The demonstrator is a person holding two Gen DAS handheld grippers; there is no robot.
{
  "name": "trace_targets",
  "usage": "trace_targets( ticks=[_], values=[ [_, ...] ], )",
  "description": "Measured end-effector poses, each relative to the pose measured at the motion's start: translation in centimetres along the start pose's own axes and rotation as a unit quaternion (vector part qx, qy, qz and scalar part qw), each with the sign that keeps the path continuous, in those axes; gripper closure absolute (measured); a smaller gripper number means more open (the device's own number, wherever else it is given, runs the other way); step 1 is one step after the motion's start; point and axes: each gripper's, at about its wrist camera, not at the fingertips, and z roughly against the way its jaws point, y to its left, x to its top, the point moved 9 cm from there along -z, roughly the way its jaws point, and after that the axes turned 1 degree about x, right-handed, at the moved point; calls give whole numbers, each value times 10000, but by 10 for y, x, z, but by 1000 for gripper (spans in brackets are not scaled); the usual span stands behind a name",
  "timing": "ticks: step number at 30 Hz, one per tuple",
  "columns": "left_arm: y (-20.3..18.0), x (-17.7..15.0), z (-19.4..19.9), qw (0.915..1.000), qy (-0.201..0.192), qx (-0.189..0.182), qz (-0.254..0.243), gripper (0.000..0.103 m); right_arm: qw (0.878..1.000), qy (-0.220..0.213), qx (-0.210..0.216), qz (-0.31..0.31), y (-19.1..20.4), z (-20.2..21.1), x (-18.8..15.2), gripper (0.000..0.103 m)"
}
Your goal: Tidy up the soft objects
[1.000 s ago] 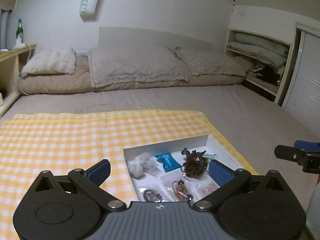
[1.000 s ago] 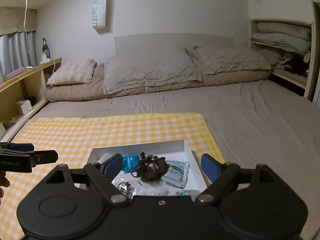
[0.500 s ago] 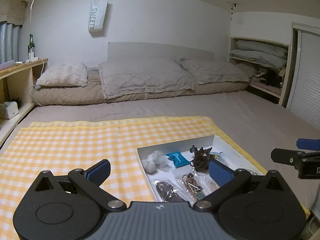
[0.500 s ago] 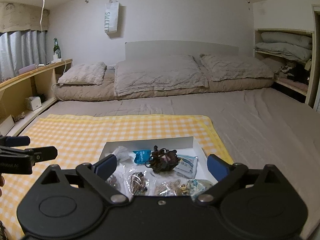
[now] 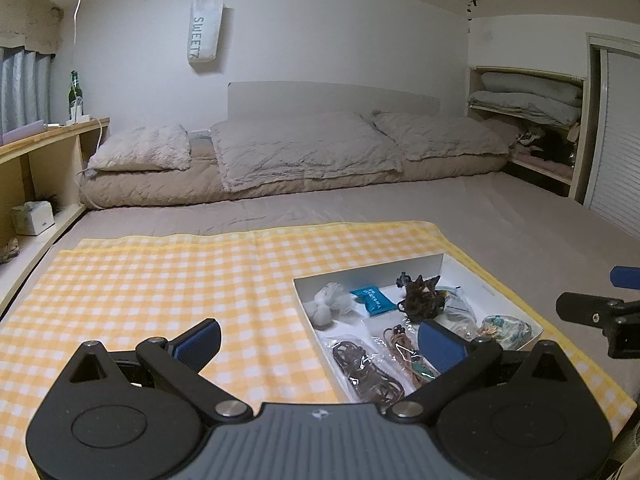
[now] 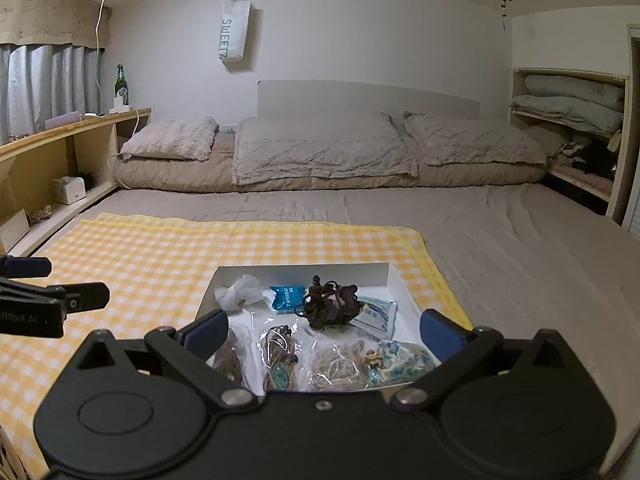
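Observation:
A shallow white box (image 5: 368, 270) (image 6: 304, 270) lies on a yellow checked cloth (image 5: 160, 280) (image 6: 160, 248) on the bed. Inside are a white mesh tuft (image 5: 330, 306) (image 6: 238, 298), a blue packet (image 5: 372, 300) (image 6: 286, 298), a dark brown scrunchie bundle (image 5: 420, 300) (image 6: 330, 306), clear bags of cords (image 5: 364, 368) and a blue floral fabric piece (image 6: 400, 360). My left gripper (image 5: 320, 340) is open over the box's left edge, gripping nothing. My right gripper (image 6: 324, 330) hovers over the box's near half, its jaws opening, pads touching nothing.
Three grey pillows (image 5: 304, 148) line the head of the bed. A wooden shelf (image 6: 60, 140) with a green bottle (image 6: 121, 82) runs along the left. Folded bedding (image 6: 572, 100) fills a closet on the right. Bare grey sheet (image 6: 520, 240) lies right of the cloth.
In the left wrist view the box has slid from the middle toward the right. The right gripper's fingers have spread wider, and more of the box's contents show between them.

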Motion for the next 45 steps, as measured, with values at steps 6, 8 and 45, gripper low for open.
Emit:
trace_targets(
  ticks=[6,8,45],
  values=[
    [3,-4,2,10000,15,44,-27,0,10000,-28,-30,43,0,2,-1,0],
    [2,-6,2,10000,45,-1,8,0,10000,-20,-34,57,0,0,0,0],
    [2,-5,0,9999,84,-86,-36,0,9999,54,-89,87,2,-2,-3,0]
  ],
)
